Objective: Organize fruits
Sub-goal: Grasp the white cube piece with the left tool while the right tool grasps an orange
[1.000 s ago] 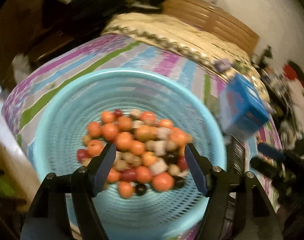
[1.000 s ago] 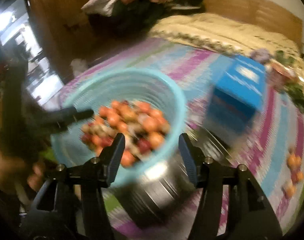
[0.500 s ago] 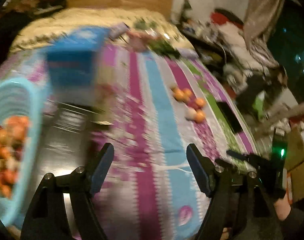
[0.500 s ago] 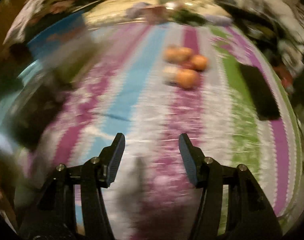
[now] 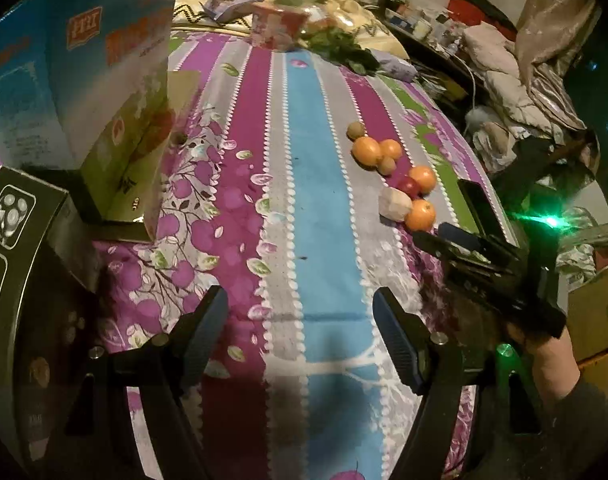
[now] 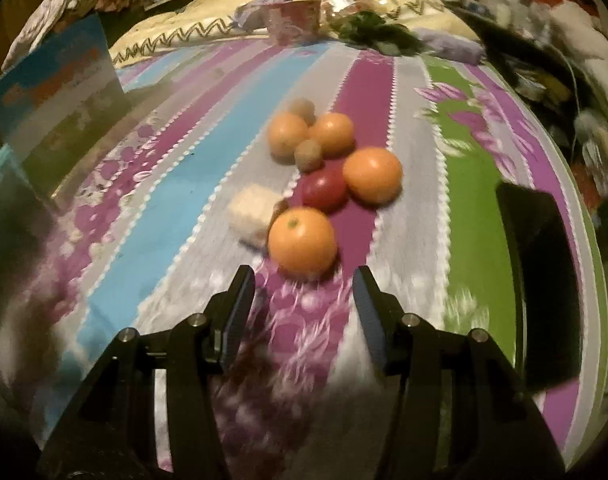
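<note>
My right gripper (image 6: 304, 296) is closing on nothing yet, with the nearest orange (image 6: 302, 241) dead ahead, just beyond its tips. My left gripper (image 5: 300, 334) hangs open and empty, much farther off.

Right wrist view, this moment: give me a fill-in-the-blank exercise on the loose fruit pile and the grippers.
1. The round red fruit lies among ____ round orange fruits.
2. The nearest orange fruit lies just ahead of the ____ gripper, whose jaws are closing with nothing between them.
3. The left gripper hovers over the striped floral bedsheet, holding ____.
4. The pale peeled chunk lies on the sheet's ____ stripe.

Missing words: four; right; nothing; grey
</note>
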A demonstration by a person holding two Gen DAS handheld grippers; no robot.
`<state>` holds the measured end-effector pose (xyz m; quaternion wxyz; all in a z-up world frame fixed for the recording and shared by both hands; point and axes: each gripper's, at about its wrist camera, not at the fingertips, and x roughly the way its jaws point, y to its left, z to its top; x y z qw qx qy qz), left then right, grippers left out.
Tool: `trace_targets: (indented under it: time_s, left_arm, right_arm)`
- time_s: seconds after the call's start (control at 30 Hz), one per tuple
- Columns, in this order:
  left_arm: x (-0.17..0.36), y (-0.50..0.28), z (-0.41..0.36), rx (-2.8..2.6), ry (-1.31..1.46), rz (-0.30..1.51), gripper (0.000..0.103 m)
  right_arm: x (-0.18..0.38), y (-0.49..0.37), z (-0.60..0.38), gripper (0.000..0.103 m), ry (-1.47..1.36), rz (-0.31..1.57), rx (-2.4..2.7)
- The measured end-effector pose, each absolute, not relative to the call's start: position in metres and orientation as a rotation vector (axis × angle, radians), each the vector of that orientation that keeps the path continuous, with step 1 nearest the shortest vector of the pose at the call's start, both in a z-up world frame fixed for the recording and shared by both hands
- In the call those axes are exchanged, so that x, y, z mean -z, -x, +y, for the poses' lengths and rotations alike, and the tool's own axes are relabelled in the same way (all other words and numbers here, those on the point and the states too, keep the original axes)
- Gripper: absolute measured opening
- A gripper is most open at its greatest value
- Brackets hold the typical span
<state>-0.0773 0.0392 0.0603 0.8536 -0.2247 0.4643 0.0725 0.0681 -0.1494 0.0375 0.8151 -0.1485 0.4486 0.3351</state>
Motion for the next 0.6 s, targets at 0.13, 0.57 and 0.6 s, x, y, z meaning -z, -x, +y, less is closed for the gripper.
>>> trace_targets:
  time_s: [0.13, 0.57, 0.6]
  left_arm:
    - [-0.056, 0.06, 0.034, -0.149, 0.457, 0.997, 0.076]
    - [-0.047, -0.022, -0.009, -0.036, 0.395, 0.997, 0.076]
    - [-0.042, -0.032, -0.013, -0.028, 0.389, 0.997, 0.076]
  right_arm:
    - [-0.032, -0.078, -0.145, 0.051, 0.326, 0.956, -0.723]
    - [-0.052, -0.066, -0.197, 0.039, 0.152, 0.968, -0.674]
    - [-0.052, -0.063, -0.203, 0.039, 0.139, 0.972, -0.665]
